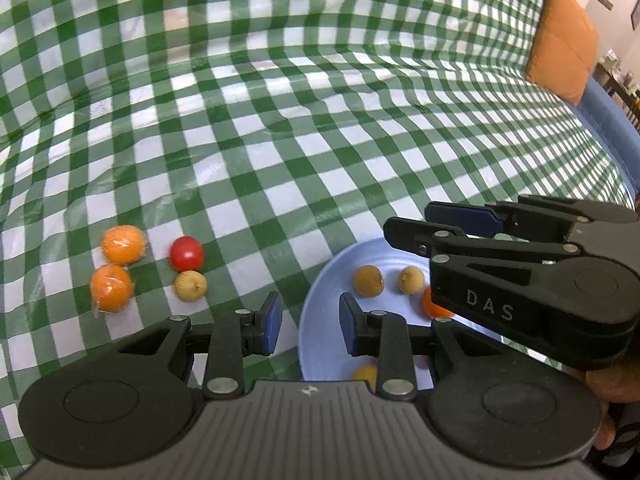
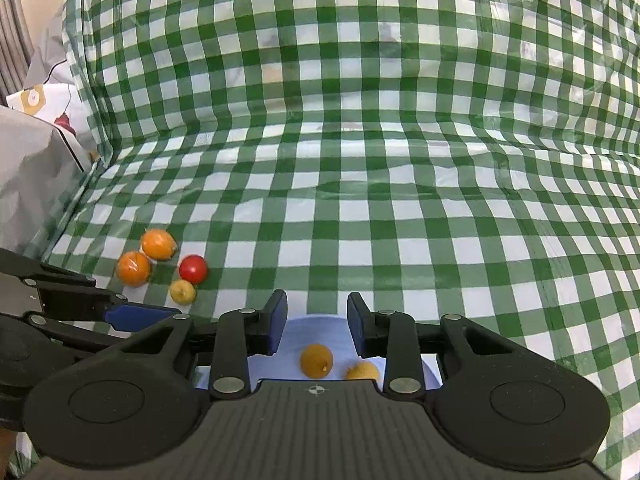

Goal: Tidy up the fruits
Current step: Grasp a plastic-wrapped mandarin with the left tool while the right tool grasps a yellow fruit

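Left of the blue plate (image 1: 320, 320), four loose fruits remain; I'd lower my spread, empty left gripper (image 1: 308, 322) squarely over the tan one (image 1: 191, 286), right gripper (image 2: 317, 322) likewise spread.

on the green-checked cloth (image 1: 280, 140) lie four loose fruits: two oranges in clear wrap (image 1: 123, 245) (image 1: 111, 288), one red tomato (image 1: 187, 253) and one small tan fruit (image 1: 191, 286). one pale blue plate (image 1: 320, 312) holds at least four more: two tan round fruits (image 1: 368, 280) (image 1: 411, 279), one orange piece (image 1: 434, 307) half hidden, and one yellowish fruit (image 1: 365, 374) partly hidden. one orange cushion (image 1: 564, 40) sits far back.
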Tool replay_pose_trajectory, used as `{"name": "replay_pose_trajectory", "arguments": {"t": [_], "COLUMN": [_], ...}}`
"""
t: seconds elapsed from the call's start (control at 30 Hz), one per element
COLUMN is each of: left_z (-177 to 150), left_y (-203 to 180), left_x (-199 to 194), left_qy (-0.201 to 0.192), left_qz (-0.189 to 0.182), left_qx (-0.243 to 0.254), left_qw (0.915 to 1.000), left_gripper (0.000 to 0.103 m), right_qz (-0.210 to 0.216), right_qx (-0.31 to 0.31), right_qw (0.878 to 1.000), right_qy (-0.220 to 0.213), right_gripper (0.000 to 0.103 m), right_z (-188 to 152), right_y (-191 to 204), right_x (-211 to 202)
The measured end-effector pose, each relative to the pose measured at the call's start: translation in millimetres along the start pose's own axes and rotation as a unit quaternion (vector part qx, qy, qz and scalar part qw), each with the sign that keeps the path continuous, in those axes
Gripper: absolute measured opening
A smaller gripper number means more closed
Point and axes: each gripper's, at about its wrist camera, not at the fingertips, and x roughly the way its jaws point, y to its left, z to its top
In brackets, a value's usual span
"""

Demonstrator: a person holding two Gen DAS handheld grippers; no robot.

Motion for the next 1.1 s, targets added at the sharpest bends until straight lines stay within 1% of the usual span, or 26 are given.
{"name": "replay_pose_trajectory", "arguments": {"t": [0.1,0.23,0.37,0.5,0.57,0.6,0.63,0.73,0.8,0.87,0.93,1.0,1.07,1.1], "left_z": [4.4,11.9,10.4,6.7,2.7,2.3,2.3,2.4,0.1,-2.6,-5.6,-5.5,-6.0,-6.3], "left_y": [15.7,57.8,107.6,138.6,149.6,152.5,154.4,159.7,159.6,160.6,161.6,163.3,165.8,167.2], "left_x": [-5.7,-18.2,-23.9,-19.6,-17.8,-15.6,-13.8,-8.9,-5.2,-0.9,2.7,6.7,10.0,11.6], "left_qy": [-0.009,-0.026,-0.035,-0.031,-0.029,-0.027,-0.025,-0.024,-0.021,-0.017,-0.012,-0.010,-0.008,-0.006], "left_qz": [0.006,0.019,0.033,0.054,0.054,0.056,0.060,0.059,0.059,0.059,0.059,0.057,0.055,0.055], "left_qx": [-0.021,-0.082,-0.155,-0.200,-0.211,-0.215,-0.217,-0.220,-0.222,-0.226,-0.228,-0.232,-0.236,-0.238], "left_qw": [0.9997,0.9961,0.9867,0.9779,0.9755,0.9746,0.9739,0.9735,0.9729,0.9721,0.9718,0.9711,0.9703,0.9697], "left_gripper": [0.035,0.035,0.035,0.035,0.044,0.054,0.061,0.065,0.066,0.066,0.066,0.066,0.066,0.066], "right_qz": [-0.003,-0.016,-0.013,-0.002,0.006,0.011,0.019,0.038,0.057,0.064,0.078,0.071,0.078,0.076], "right_qx": [0.009,0.022,0.035,0.034,0.031,0.031,0.031,0.024,0.020,0.020,0.023,0.020,0.019,0.011], "right_qw": [1.000,0.999,0.999,0.999,0.999,0.999,0.999,0.999,0.998,0.998,0.997,0.997,0.996,0.997], "right_qy": [-0.007,-0.017,-0.021,-0.020,-0.014,-0.011,-0.011,-0.009,-0.010,0.004,0.007,0.029,0.026,0.022], "right_gripper": [0.035,0.035,0.035,0.035,0.035,0.035,0.035,0.035,0.035,0.035,0.035,0.035,0.036,0.039], "right_z": [3.6,8.5,11.1,10.1,9.0,8.9,9.2,9.9,9.5,7.5,4.9,2.4,2.4,1.7], "right_y": [4.9,10.4,16.3,26.6,34.2,38.2,42.2,58.8,68.3,78.0,83.8,92.8,100.0,104.3], "right_x": [1.5,4.7,8.0,14.6,21.2,23.9,25.3,33.4,38.5,50.7,58.7,72.3,76.8,79.2]}}
